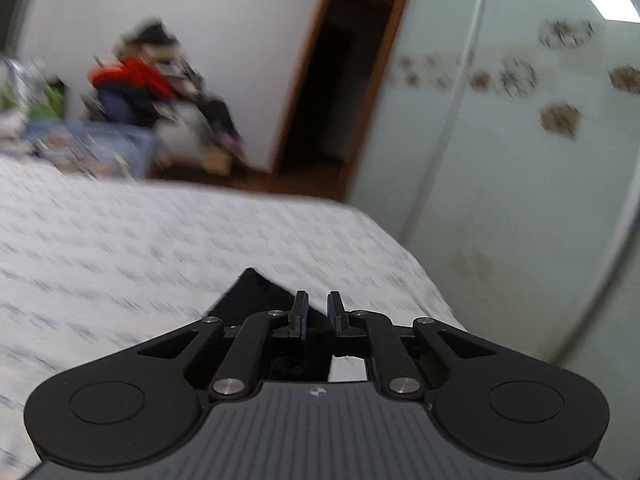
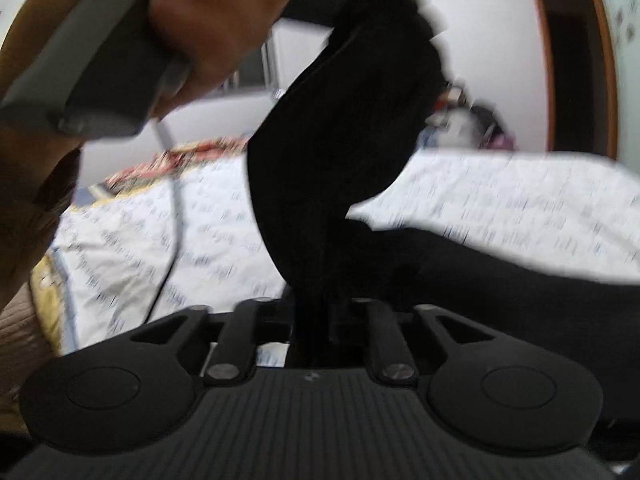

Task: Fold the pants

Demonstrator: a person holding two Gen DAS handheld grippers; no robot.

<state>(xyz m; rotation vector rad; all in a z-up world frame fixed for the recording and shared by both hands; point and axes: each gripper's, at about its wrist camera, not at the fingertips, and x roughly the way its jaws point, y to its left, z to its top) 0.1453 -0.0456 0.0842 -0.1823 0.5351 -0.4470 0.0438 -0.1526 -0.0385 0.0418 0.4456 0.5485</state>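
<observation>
The black pants (image 2: 332,152) hang in the air between both grippers over a bed with a white patterned sheet (image 2: 500,200). My right gripper (image 2: 316,312) is shut on a fold of the pants, which rise from its jaws up toward the other hand-held gripper at top left. More black cloth trails to the right over the bed (image 2: 520,292). In the left wrist view my left gripper (image 1: 318,312) has its fingers close together with a narrow gap, and a black corner of the pants (image 1: 256,296) shows just behind and under them. The frames are blurred.
The bed sheet (image 1: 160,248) fills the lower left view, its edge close to a pale green wardrobe (image 1: 520,160). A dark doorway (image 1: 332,92) and a pile of clothes and boxes (image 1: 132,92) stand at the far wall. A colourful blanket (image 2: 180,160) lies at the bed's far end.
</observation>
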